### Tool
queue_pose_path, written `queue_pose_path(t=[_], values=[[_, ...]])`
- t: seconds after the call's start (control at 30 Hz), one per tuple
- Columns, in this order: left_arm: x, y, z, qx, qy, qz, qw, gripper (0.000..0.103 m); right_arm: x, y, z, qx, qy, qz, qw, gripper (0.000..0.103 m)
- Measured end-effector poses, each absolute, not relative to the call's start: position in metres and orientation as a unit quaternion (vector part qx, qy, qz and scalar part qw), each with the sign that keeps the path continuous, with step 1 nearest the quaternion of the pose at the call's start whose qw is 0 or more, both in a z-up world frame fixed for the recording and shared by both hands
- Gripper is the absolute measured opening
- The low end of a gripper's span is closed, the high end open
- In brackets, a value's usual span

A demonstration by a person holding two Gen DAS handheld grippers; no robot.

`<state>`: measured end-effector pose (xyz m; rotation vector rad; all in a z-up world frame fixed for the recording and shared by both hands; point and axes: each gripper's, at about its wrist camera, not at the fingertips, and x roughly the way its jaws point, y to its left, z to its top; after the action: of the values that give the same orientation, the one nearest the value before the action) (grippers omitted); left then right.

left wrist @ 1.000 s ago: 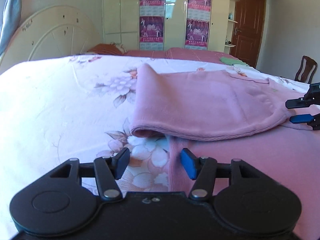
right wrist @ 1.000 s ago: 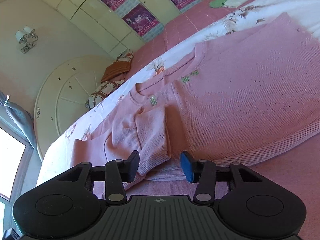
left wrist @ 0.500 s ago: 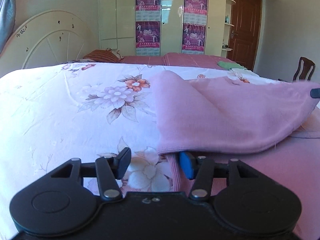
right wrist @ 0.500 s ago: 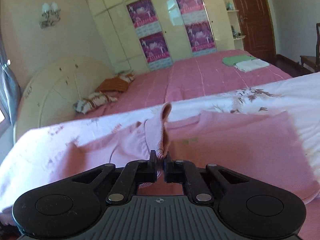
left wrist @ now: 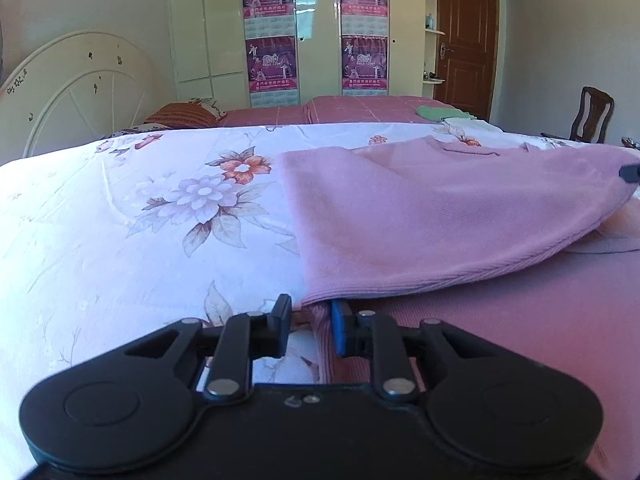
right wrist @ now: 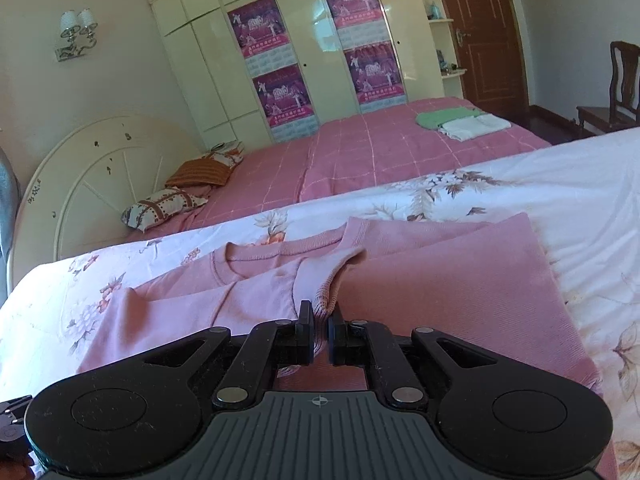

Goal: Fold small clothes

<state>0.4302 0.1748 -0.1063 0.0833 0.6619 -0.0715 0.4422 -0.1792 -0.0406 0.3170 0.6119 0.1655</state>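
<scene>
A pink knit sweater (left wrist: 440, 220) lies on the floral bedsheet (left wrist: 120, 220), partly folded over itself. My left gripper (left wrist: 310, 330) is partly open at the sweater's near left corner, its jaws astride the ribbed hem edge (left wrist: 320, 320) with a gap left. My right gripper (right wrist: 319, 338) is shut on the sweater's ribbed cuff (right wrist: 324, 300) and holds the sleeve above the sweater body (right wrist: 440, 288). The neckline (right wrist: 280, 252) lies just beyond. The right gripper's tip shows at the left wrist view's right edge (left wrist: 630, 172).
A second bed with a pink checked cover (right wrist: 380, 152) lies beyond, with folded green and white clothes (right wrist: 460, 120) and pillows (right wrist: 180, 192). A white headboard (right wrist: 92, 184), wardrobe doors (left wrist: 312, 32), a brown door and a wooden chair (left wrist: 592, 116) stand around.
My right gripper closed on the sleeve cuff, lifted it and carried it across the sweater. My left gripper's jaws narrowed around the hem corner and moved closer to it.
</scene>
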Motion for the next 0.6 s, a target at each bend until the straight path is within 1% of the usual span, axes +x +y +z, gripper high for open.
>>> queue_pose_path(t=[0.13, 0.27, 0.43, 0.53, 0.57, 0.6], values=[[0.431, 0.174, -0.107, 0.043, 0.326, -0.035, 0.944, 0.020, 0.453, -0.185, -0.075, 0.147, 0.366, 0.061, 0.917, 0.005], [0.432, 0.174, -0.107, 0.045, 0.326, -0.037, 0.943, 0.020, 0.448, -0.188, -0.087, 0.153, 0.367, 0.061, 0.916, 0.005], [0.431, 0.171, -0.107, 0.049, 0.325, -0.036, 0.944, 0.020, 0.440, -0.188, -0.071, 0.138, 0.331, 0.064, 0.931, 0.005], [0.427, 0.172, -0.103, 0.053, 0.331, -0.044, 0.941, 0.020, 0.450, -0.186, -0.082, 0.123, 0.370, 0.064, 0.918, 0.005], [0.423, 0.174, -0.101, 0.056, 0.331, -0.046, 0.941, 0.022, 0.450, -0.188, -0.085, 0.128, 0.374, 0.064, 0.916, 0.005], [0.418, 0.176, -0.098, 0.053, 0.327, -0.047, 0.942, 0.027, 0.448, -0.190, -0.084, 0.132, 0.370, 0.061, 0.918, 0.005]])
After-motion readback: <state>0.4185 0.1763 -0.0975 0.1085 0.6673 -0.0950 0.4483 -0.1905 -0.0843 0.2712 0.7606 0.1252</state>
